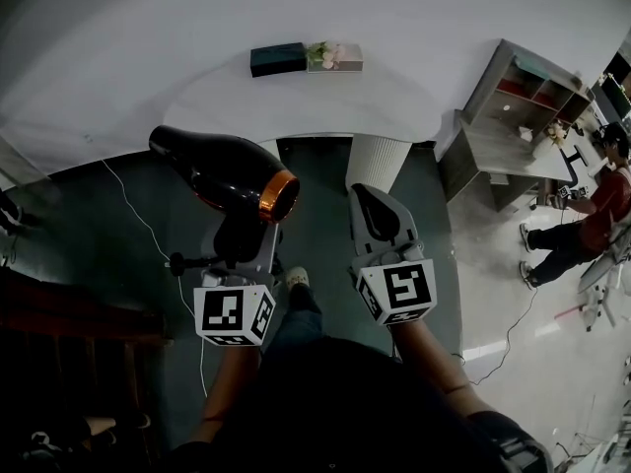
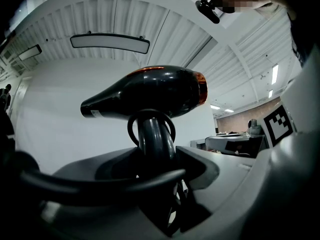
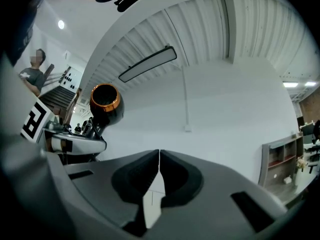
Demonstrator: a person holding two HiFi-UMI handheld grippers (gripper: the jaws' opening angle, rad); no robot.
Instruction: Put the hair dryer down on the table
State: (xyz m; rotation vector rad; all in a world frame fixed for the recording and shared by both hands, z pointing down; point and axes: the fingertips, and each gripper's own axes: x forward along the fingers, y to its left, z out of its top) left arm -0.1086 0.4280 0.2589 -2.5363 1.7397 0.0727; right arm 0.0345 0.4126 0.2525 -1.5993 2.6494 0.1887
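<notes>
A black hair dryer with an orange ring at its rear hangs in the air in front of the white table. My left gripper is shut on its handle, the barrel lying crosswise above the jaws with the nozzle to the left. In the left gripper view the handle stands upright between the jaws under the barrel. My right gripper is beside it on the right, shut and empty; in its own view the jaws meet and the hair dryer shows at the left.
On the table's far side lie a dark box and a small box with flowers. A ribbed white pedestal stands under the table. A grey shelf unit and a seated person are at the right. A cord trails on the floor.
</notes>
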